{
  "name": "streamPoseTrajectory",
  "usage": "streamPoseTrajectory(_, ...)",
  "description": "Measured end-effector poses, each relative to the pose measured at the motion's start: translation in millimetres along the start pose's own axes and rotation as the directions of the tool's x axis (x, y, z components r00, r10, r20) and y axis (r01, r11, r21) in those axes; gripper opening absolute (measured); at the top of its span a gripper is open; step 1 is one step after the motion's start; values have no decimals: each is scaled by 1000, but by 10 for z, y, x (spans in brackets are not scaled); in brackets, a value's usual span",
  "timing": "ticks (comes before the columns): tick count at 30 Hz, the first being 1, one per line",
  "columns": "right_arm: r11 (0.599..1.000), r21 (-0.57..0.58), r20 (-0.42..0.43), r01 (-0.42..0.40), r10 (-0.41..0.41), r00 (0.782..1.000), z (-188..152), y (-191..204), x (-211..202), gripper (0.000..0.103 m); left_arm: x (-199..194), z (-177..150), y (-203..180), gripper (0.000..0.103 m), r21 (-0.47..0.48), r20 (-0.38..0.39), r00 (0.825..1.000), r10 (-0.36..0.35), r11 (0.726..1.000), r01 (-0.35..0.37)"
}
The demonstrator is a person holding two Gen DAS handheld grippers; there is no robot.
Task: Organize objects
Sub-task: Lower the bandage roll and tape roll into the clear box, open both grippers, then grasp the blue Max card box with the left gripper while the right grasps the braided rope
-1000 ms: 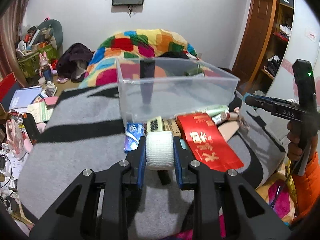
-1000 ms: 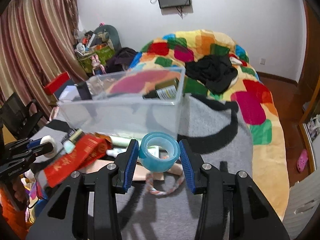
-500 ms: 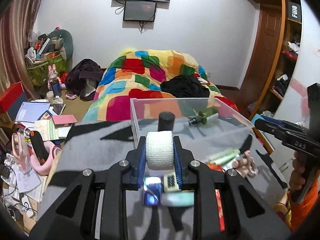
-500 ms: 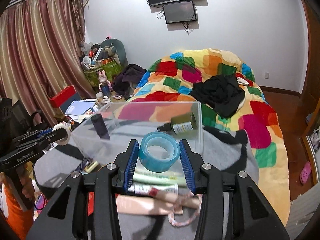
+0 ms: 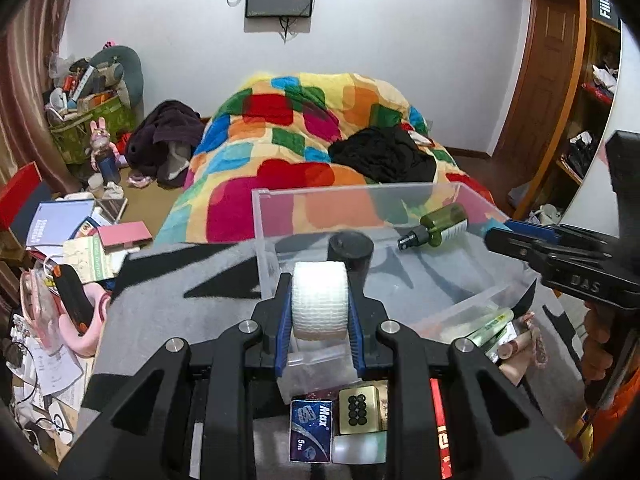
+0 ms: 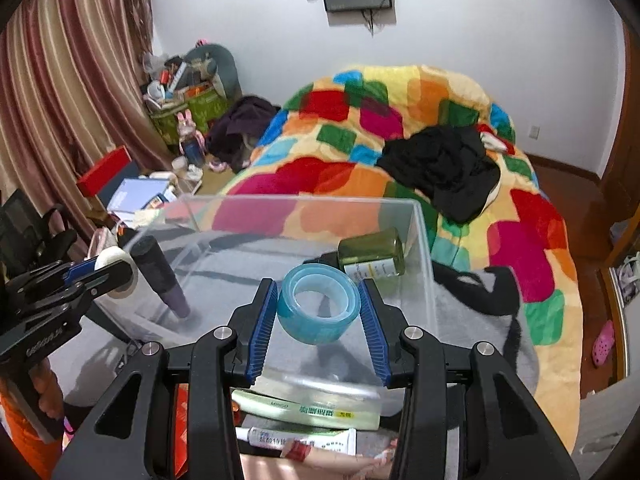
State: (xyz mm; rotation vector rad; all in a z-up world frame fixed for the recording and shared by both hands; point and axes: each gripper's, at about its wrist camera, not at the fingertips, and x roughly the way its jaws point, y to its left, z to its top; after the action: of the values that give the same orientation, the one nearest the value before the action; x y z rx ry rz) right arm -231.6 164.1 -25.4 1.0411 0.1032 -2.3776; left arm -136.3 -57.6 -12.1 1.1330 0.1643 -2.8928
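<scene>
My left gripper (image 5: 319, 304) is shut on a white gauze roll (image 5: 319, 299) and holds it above the near left edge of a clear plastic bin (image 5: 264, 216). My right gripper (image 6: 318, 310) is shut on a blue tape roll (image 6: 318, 304) and holds it over the near side of the same bin (image 6: 424, 248). A green spray bottle (image 5: 438, 226) lies inside the bin and a dark cylinder (image 6: 160, 276) stands in it. The left gripper with the gauze also shows in the right wrist view (image 6: 100, 276).
Below the grippers on the grey blanket (image 5: 168, 304) lie a blue box (image 5: 311, 430), a small case with dots (image 5: 358, 410), tubes (image 6: 308, 412) and a red packet (image 5: 440, 420). A colourful quilt (image 6: 400, 128) covers the bed behind. Clutter lies on the floor at left (image 5: 60, 232).
Both grippers have risen and moved forward over the bin with their rolls still held. The bin now appears nearer and lower in both views.
</scene>
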Motion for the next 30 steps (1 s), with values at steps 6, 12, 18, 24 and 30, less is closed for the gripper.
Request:
streamPoseTrajectory(6, 999, -32, -47, -6, 4, 999, -43, 99, 126, 39, -17, -37, -45, 25, 28, 9, 1000, -4, 1000, 4)
streamPoseTrajectory(12, 998, -64, -39, -12, 9, 999, -65, 189, 61, 43, -59, -63, -41, 34, 23, 14, 1000, -13, 1000, 13)
streamPoseTrajectory(18, 997, -77, -15, -20, 19, 1000, -83, 239, -80, 49, -150, -76, -60, 35, 32, 18, 1000, -21, 999, 20)
streamPoseTrajectory(24, 997, -78, 39, -18, 21, 999, -136, 231, -329, 58, -357, -151, -68, 56, 42, 50, 999, -21, 999, 19)
streamPoseTrajectory(30, 996, -84, 101, 27, -18, 995, -289, 153, -627, 68, -485, -305, -31, 64, 43, 45, 999, -13, 999, 12)
